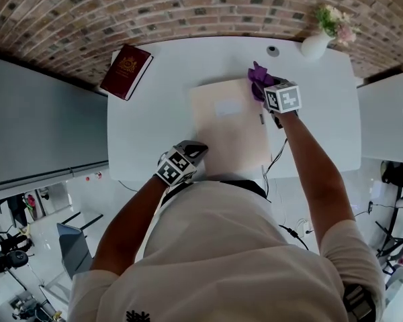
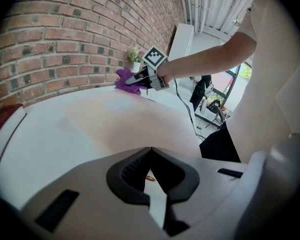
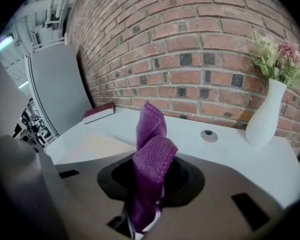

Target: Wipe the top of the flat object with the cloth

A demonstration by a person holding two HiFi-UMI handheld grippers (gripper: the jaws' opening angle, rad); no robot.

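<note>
Maroon book (image 1: 125, 70) sits at the far left corner of the white tabletop (image 1: 144, 136), well away from the action. Next over, the left gripper (image 1: 191, 153) is at the near left corner of the flat object (image 1: 228, 136). Its fingers are pressed together with nothing I can make out between them. Can't tell if it's actually pinning that corner or just parked beside it.

The flat thing is a pale cream sheet lying flat mid-table. My guess is it's thin, light and happy to skate around on that smooth top, so holding down a near corner while wiping seems smart.

Over its far right corner is the purple cloth (image 3: 150, 159), clamped in the right gripper (image 2: 138, 82). The fingers are closed on one bunched end and the rest pokes out past the tips in a floppy fold. It looks like soft terry, with no stiffness at all, so I reckon you'd have to press the loose end down onto the sheet to get a real swipe. I can't swear it's touching the sheet.

Past that there's a small round cap (image 3: 208, 135) set in the tabletop, then a white vase (image 3: 264, 115) by the brick wall holding a little bunch of flowers (image 3: 277, 59).
</note>
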